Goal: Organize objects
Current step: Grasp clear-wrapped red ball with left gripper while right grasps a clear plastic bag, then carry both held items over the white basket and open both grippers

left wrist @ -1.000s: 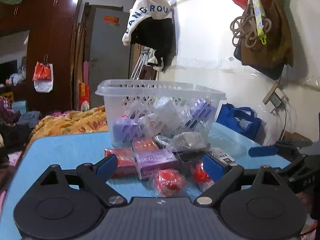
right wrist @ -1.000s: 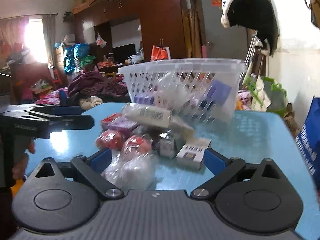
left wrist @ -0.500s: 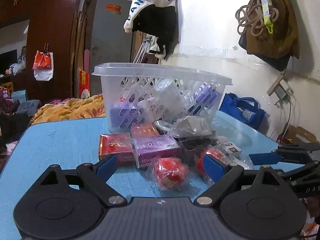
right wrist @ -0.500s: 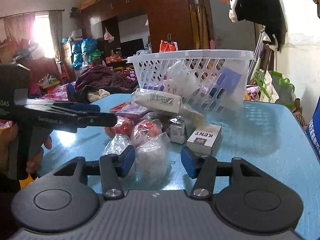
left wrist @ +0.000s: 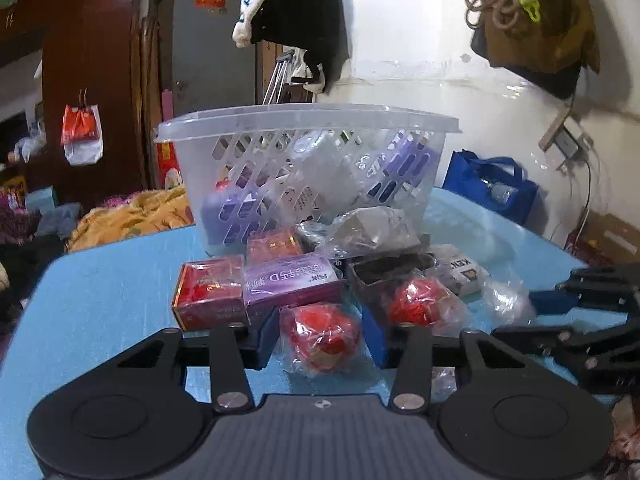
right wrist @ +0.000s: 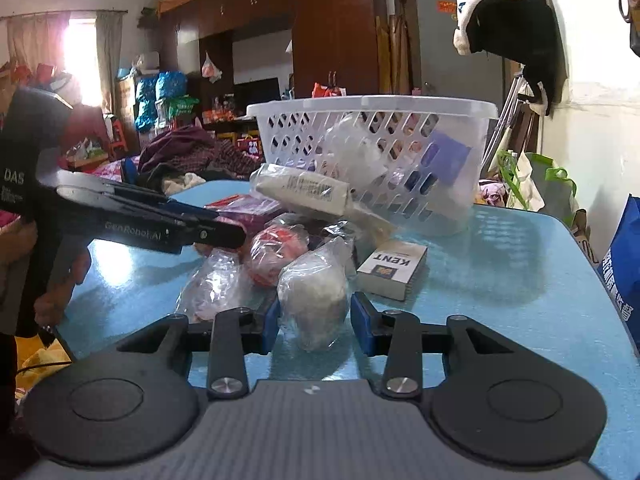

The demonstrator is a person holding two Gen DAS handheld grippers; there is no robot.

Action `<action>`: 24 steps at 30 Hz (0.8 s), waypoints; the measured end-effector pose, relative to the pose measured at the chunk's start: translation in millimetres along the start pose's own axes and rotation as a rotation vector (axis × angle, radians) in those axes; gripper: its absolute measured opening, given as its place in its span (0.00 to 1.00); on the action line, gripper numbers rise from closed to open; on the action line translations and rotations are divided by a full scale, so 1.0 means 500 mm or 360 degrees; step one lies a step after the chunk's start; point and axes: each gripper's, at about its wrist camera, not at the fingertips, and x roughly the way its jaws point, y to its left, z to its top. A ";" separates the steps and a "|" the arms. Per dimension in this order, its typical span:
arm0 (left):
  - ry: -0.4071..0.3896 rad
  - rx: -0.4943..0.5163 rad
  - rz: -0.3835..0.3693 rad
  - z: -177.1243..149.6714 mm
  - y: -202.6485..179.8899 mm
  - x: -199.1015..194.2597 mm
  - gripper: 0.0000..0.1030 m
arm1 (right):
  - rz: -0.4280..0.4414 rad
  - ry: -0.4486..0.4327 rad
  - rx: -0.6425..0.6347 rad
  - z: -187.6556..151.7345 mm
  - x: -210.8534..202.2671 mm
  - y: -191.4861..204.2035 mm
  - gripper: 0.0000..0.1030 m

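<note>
A white slotted basket holding several items stands on the blue table; it also shows in the right wrist view. In front of it lie boxes and bagged items. My left gripper has its jaws close on either side of a red item in clear plastic. My right gripper has its jaws against a grey-white bagged lump. A second red bagged item lies to the right of the left gripper.
A red box and a purple box lie by the left gripper. A KENT cigarette pack and a white tube lie near the right gripper. A blue bag stands by the wall.
Both grippers moved forward and lower toward the pile and narrowed their jaws, the left around the red bagged item, the right around the grey-white bagged lump.
</note>
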 end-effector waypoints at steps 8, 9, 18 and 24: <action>0.0018 0.0045 0.0014 0.004 -0.008 0.003 0.49 | -0.0004 -0.0026 0.0031 0.003 -0.004 -0.010 0.40; 0.0017 0.0050 0.0019 0.003 -0.010 0.004 0.49 | -0.0006 -0.0031 0.0029 0.003 -0.005 -0.010 0.40; -0.0207 -0.0131 -0.0042 -0.003 0.026 -0.056 0.47 | -0.0032 -0.0121 0.0069 0.017 -0.030 -0.025 0.40; -0.0332 -0.0186 -0.0077 0.007 0.038 -0.100 0.47 | -0.0035 -0.0178 0.0115 0.036 -0.043 -0.042 0.40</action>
